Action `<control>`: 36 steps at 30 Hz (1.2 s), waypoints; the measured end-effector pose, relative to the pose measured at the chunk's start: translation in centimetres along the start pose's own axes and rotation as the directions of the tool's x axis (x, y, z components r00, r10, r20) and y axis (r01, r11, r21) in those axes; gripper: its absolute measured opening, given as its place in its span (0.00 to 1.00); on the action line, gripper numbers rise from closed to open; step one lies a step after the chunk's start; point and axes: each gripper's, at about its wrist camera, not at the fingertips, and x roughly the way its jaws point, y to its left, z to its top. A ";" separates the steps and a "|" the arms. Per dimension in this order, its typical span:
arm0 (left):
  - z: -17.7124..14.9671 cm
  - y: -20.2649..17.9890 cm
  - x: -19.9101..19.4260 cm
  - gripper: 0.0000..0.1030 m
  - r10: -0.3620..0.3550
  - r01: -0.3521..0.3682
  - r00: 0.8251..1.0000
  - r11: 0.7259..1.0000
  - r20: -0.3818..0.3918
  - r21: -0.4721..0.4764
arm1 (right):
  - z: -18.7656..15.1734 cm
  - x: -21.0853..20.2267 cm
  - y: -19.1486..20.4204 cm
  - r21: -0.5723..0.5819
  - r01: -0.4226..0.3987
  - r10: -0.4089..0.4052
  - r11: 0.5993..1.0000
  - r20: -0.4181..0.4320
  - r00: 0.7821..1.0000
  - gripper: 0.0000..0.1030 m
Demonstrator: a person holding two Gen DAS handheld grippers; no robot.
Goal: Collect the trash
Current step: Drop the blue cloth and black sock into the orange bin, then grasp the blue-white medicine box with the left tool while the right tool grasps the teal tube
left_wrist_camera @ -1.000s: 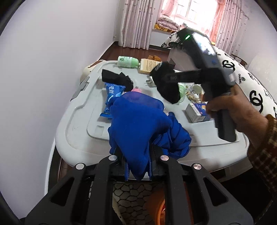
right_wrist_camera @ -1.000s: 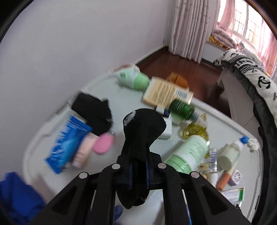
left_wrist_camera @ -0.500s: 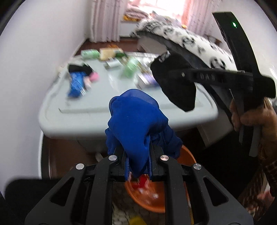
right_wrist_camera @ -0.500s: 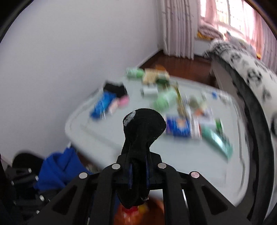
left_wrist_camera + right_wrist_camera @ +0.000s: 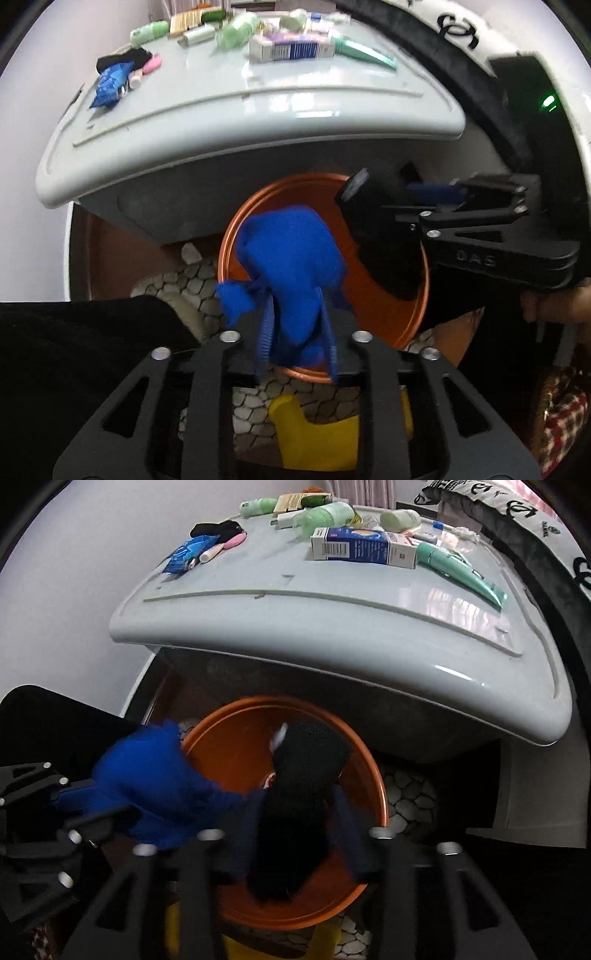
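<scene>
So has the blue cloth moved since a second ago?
Yes. The blue cloth has come off the grey lid, down over the orange bin. The left tongs have just been opening around it.

Blue cloth (image 5: 291, 266), black rag (image 5: 303, 775) over orange bin (image 5: 229, 746)

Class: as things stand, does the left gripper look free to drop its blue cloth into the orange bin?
Probably yes: the left gripper hangs over the orange bin, blue cloth between opening jaws.

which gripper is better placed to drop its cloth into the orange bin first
Right, marginally. The right gripper has its black cloth squarely over the orange bin, jaws just opening wider. The left gripper's blue cloth overhangs the near rim.
</scene>
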 end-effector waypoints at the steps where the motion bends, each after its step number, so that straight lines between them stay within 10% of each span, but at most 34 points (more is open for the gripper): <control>1: 0.0 -0.1 0.0 0.31 0.017 -0.017 1.000 1.000 -0.003 0.008 | 0.0 -0.3 0.0 0.001 0.002 -0.002 1.000 0.011 1.000 0.63; 4: -0.1 -0.7 -0.4 0.58 0.077 -0.078 0.997 0.996 0.010 0.033 | 0.2 -1.1 -0.4 0.020 -0.002 0.001 1.000 0.043 0.999 0.73; 14: 5.5 -1.0 -3.7 0.68 0.080 -0.087 0.976 0.996 0.201 0.027 | 2.8 -5.0 -2.8 0.083 -0.017 0.000 0.996 0.203 0.979 0.76; 22: 15.7 -2.1 -3.4 0.76 -0.014 -0.072 0.913 0.978 0.407 0.195 | 6.4 -9.0 -7.8 0.164 0.040 -0.094 0.986 0.339 0.936 0.82; 28: 22.8 -0.2 1.9 0.76 -0.171 0.054 0.933 0.936 0.316 0.347 | 6.3 -10.1 -10.6 0.216 0.130 -0.205 0.968 0.377 0.903 0.82; 36: 27.4 0.4 9.0 0.76 -0.131 0.010 0.966 0.882 0.224 0.472 | 6.1 -10.3 -12.8 0.286 0.123 -0.236 0.950 0.406 0.883 0.83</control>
